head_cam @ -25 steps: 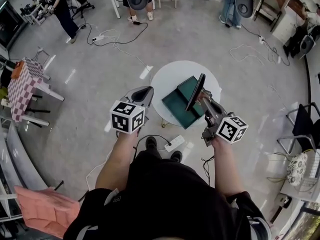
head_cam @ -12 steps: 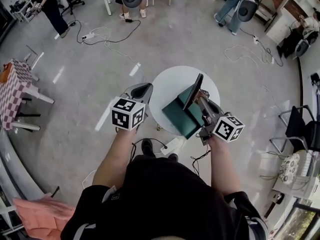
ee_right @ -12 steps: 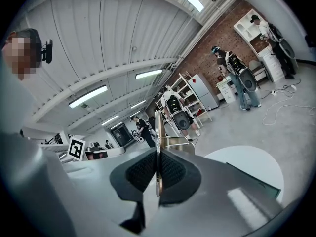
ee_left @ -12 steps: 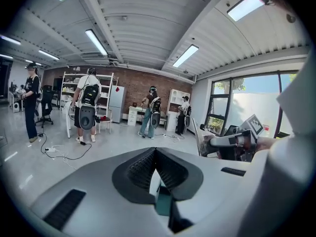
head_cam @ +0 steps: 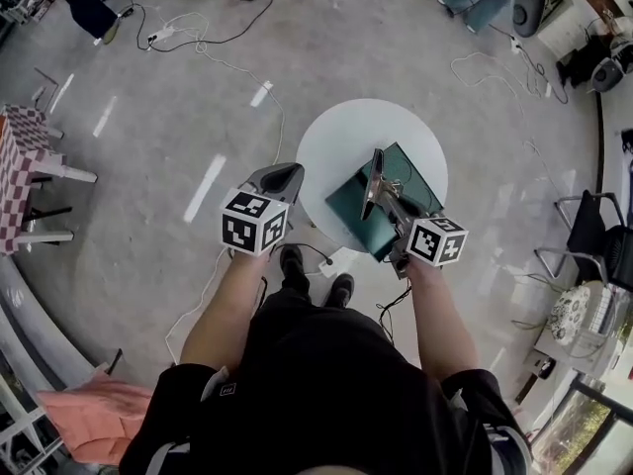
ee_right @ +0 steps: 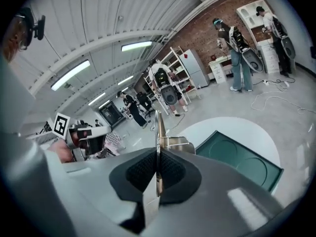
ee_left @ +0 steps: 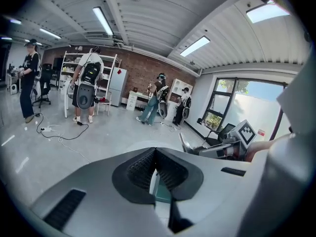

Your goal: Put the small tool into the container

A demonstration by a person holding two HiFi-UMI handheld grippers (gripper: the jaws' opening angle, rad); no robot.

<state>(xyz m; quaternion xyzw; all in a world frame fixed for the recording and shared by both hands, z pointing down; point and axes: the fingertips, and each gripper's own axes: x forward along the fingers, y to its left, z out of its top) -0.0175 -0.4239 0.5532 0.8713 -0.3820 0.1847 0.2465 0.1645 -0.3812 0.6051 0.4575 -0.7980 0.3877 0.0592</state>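
Small tool [head_cam: 374, 181] held over the green container [head_cam: 409, 172]

The right forearm reaches forward over the round white table [head_cam: 341, 137], right gripper [ee_right: 157, 170] fingers pinched on the thin metal tool, which stands edge-up. The container shows two round hollows in its floor. The left gripper [ee_left: 155, 168] hangs level, left of the table, fingers pressed together on nothing

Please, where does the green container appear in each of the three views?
Head view: green container at centre, slightly right, on the round white table.
Left gripper view: only a green sliver low at centre, behind the jaws.
Right gripper view: lower right, right of the small tool.
Shared landmark: the round white table beneath it.
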